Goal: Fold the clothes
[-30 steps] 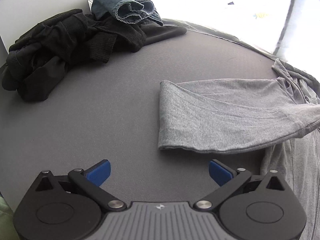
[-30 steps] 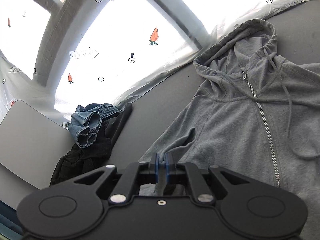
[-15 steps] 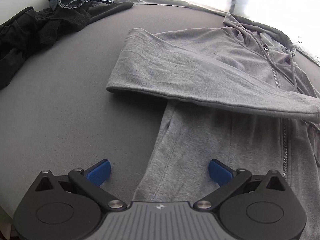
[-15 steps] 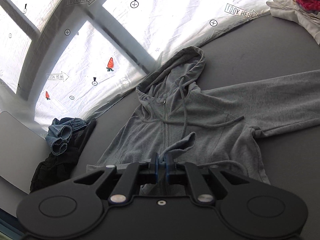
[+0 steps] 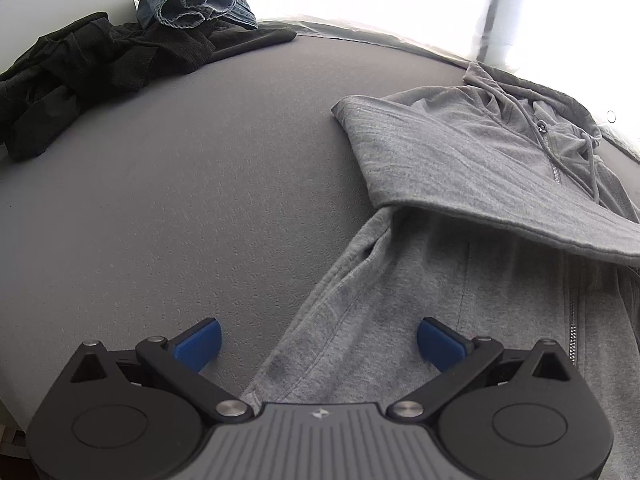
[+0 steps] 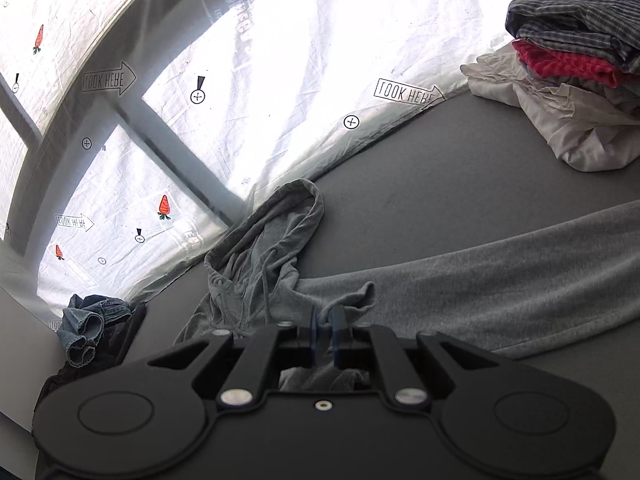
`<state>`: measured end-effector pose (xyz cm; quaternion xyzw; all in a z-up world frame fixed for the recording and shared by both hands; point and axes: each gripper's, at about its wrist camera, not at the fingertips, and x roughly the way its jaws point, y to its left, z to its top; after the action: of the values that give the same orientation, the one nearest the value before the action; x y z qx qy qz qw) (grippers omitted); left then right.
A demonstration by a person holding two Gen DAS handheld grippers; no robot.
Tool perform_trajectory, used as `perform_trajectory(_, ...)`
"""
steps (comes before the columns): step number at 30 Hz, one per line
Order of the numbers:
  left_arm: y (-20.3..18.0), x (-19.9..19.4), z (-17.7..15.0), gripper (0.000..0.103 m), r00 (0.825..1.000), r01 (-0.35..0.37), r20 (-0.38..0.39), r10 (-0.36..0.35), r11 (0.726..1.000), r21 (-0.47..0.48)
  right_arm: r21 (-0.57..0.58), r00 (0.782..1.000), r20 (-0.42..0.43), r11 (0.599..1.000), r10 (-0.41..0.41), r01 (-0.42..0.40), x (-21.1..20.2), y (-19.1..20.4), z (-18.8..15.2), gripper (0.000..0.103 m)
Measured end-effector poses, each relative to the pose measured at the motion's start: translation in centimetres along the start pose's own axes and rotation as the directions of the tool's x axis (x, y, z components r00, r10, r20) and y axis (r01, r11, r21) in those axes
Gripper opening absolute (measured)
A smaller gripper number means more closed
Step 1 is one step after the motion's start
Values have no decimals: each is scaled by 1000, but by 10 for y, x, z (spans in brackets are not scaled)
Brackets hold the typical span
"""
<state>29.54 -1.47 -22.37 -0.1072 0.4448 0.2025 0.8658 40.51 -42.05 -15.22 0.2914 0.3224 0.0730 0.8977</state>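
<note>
1. Through the left wrist view we see the left gripper [image 5: 318,344] with its blue pads spread wide and nothing between them. It hangs over the side seam of the grey hoodie [image 5: 460,280], one pad above bare grey table [image 5: 192,200], the other above the cloth.
2. That same view gives us the hoodie's zipper front with a sleeve [image 5: 472,184] folded across the chest, its cuff end toward the table's middle.
3. Only the right wrist view shows us the right gripper [image 6: 325,330], pads pressed together and pinching a bunched bit of the hoodie's grey fabric [image 6: 356,296]. Beyond it lie the hood [image 6: 280,216] by the far edge and the other sleeve [image 6: 500,280], stretched out toward the right edge.
4. This view alone shows a pile of clothes [image 6: 568,72] at the far right corner: white at the bottom, red above, checked on top.
5. Both views catch the dark clothes [image 5: 92,68] and denim piece [image 5: 192,0] at the far left corner.
6. Between that heap and the hoodie we see a wide bare stretch of table. Along the far edge hangs a white printed sheet [image 6: 280,60].
</note>
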Motion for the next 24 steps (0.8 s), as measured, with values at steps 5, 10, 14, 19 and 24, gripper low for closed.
perform_trajectory(5, 0, 1, 4, 103, 1000, 2, -21, -2, 1000, -2, -11, 998, 49, 999, -51, 51, 2, -13, 17, 7)
perform_trajectory(10, 1, 3, 12, 103, 998, 9, -65, -9, 1000, -2, 51, 988, 98, 992, -118, 113, -4, -39, 31, 7)
perform_trajectory(14, 5, 6, 25, 103, 997, -32, -69, 30, 999, -21, 100, 977, 119, 981, -179, 168, -10, -61, 31, 7)
perform_trajectory(19, 18, 14, 48, 103, 994, -89, -61, 87, 995, -35, 176, 957, 142, 958, -253, 227, -21, -88, 32, 7)
perform_trajectory(24, 34, 28, 66, 103, 985, -161, -69, 156, 984, -71, 209, 932, 182, 939, -313, 274, -33, -101, 35, 7)
